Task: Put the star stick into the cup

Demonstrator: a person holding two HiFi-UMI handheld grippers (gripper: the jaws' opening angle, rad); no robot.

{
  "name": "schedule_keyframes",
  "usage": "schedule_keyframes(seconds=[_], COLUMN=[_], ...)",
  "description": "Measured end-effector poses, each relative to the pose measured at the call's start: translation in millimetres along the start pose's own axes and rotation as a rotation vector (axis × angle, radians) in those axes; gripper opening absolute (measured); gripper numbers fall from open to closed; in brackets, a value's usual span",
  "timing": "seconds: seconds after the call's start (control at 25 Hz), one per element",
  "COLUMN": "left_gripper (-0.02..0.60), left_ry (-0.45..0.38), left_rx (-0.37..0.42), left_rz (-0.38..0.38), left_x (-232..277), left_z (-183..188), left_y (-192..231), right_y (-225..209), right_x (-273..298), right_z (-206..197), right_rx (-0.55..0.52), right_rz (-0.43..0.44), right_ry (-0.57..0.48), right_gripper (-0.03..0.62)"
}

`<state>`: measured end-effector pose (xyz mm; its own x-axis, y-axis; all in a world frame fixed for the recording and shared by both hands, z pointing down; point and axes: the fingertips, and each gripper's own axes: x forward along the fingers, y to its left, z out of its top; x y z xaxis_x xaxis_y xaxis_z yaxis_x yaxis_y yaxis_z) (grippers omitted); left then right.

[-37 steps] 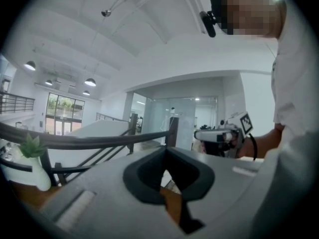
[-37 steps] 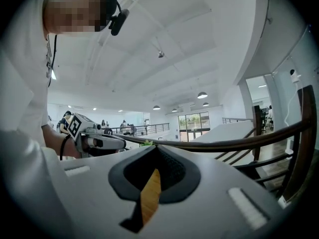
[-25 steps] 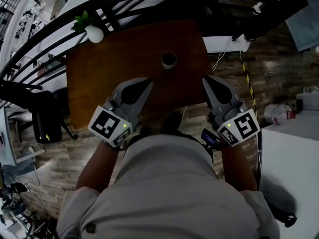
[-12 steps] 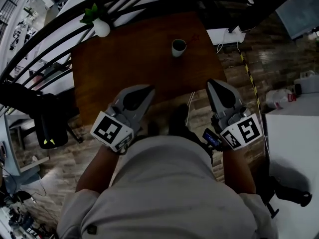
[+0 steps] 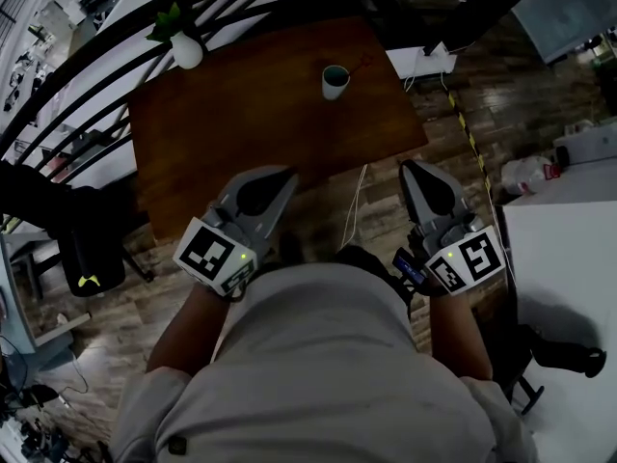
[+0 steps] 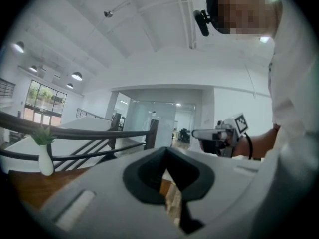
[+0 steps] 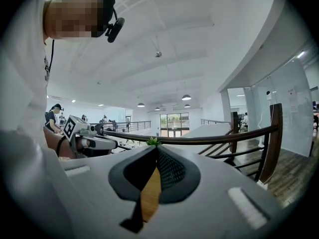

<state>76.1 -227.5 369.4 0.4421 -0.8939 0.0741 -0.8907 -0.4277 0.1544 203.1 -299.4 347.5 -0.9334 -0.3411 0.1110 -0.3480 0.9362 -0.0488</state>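
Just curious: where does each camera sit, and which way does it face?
Head view: on the head, steeply down: table, cup, left gripper, right gripper, shirt.
Left gripper view: on that gripper, along its shut jaws; shirt at right.
Right gripper view: likewise; shirt at left.
Shared: both show the railing and the other gripper.

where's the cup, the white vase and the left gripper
cup [image 5: 335, 85]: head view, on its side wall below the rim.
white vase [image 5: 187, 54]: head view, on its round body.
left gripper [image 5: 287, 172]: head view, at the tips of its jaws.
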Motion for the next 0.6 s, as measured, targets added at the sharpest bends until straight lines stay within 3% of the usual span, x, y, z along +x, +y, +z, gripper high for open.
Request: schedule_keyframes(seconds=[0.28,0.6], left_gripper=[0.003,0.003], left_ry=[0.012,0.044], left_rx=[0.0,-0.001], left_rz=[0.013,0.04], left_x=[27,72], left_z=[-4,-26], left_y=[-27,-104], right_y=[-18,-42], right_x=[-31,-104], right_z=[-5,-20], right_rx=[0.01,0.031], right_rz=[0.023,0.087], right_ry=[0.008,0.005], right_gripper=[0.009,0.008])
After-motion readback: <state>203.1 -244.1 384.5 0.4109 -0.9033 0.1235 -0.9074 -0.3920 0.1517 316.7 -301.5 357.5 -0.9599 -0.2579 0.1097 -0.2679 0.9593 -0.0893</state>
